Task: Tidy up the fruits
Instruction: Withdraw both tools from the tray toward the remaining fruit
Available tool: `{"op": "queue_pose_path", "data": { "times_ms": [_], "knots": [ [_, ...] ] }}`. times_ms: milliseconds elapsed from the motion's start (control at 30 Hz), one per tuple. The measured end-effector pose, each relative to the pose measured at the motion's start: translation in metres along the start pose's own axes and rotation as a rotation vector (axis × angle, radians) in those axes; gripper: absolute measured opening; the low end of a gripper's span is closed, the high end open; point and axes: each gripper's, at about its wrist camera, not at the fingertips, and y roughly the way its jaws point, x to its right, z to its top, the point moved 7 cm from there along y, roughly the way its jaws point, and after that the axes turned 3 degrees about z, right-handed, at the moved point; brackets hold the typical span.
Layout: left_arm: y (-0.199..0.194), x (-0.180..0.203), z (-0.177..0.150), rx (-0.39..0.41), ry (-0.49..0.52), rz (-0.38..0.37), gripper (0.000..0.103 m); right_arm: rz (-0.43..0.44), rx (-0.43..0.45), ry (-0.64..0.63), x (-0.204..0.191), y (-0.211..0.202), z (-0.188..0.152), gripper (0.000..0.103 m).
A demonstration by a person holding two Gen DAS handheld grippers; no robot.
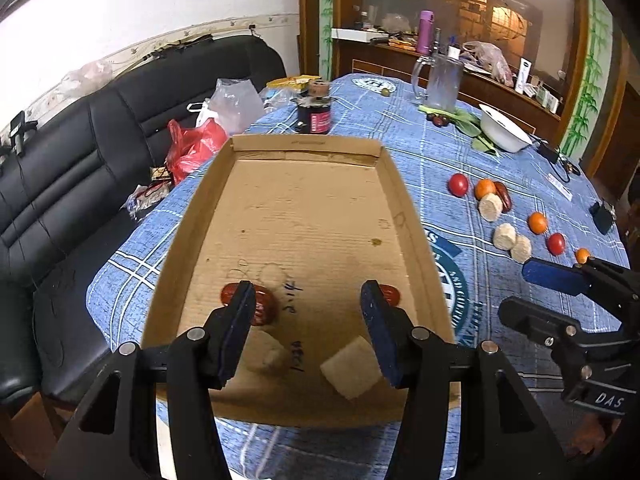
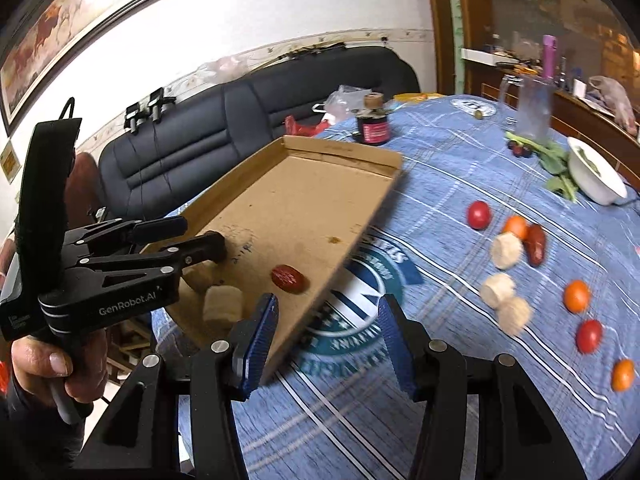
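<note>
- Between the spread jaws of the left gripper [image 1: 308, 300] lies bare cardboard of the tray [image 1: 312, 152]; nothing is held.
- Behind its fingers sit two red dates [image 1: 264, 308] and two pale chunks [image 1: 352, 368], all inside the tray.
- Over the blue tablecloth [image 2: 440, 184], the right gripper [image 2: 326, 322] hangs with jaws apart, empty, beside the tray's edge.
- Only the right wrist view shows the hand [image 2: 60, 368] gripping the left tool.
- Loose fruits [image 1: 538, 222] wait on the cloth, right of the tray.
</note>
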Motion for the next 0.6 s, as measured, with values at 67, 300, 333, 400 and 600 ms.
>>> {"op": "queue_pose_path", "data": {
  "times_ms": [67,300,333,400,600],
  "knots": [
    [-0.001,0.005,0.000,0.000,0.007,-0.003,0.053,-0.008,0.002,0.016,0.006,-0.005,-0.005,0.054],
    [-0.009,0.021,-0.001,0.004,0.035,-0.010,0.053,-0.032,0.007,0.078,0.032,-0.022,-0.021,0.054],
    [-0.010,0.023,-0.001,0.003,0.039,-0.013,0.053,-0.037,0.010,0.082,0.035,-0.024,-0.023,0.054],
    [-0.011,0.027,-0.001,0.003,0.044,-0.019,0.053,-0.049,0.012,0.095,0.041,-0.030,-0.028,0.054],
    [-0.014,0.043,0.000,0.002,0.068,-0.030,0.053,-0.067,0.016,0.137,0.063,-0.043,-0.041,0.054]
  ]
}}
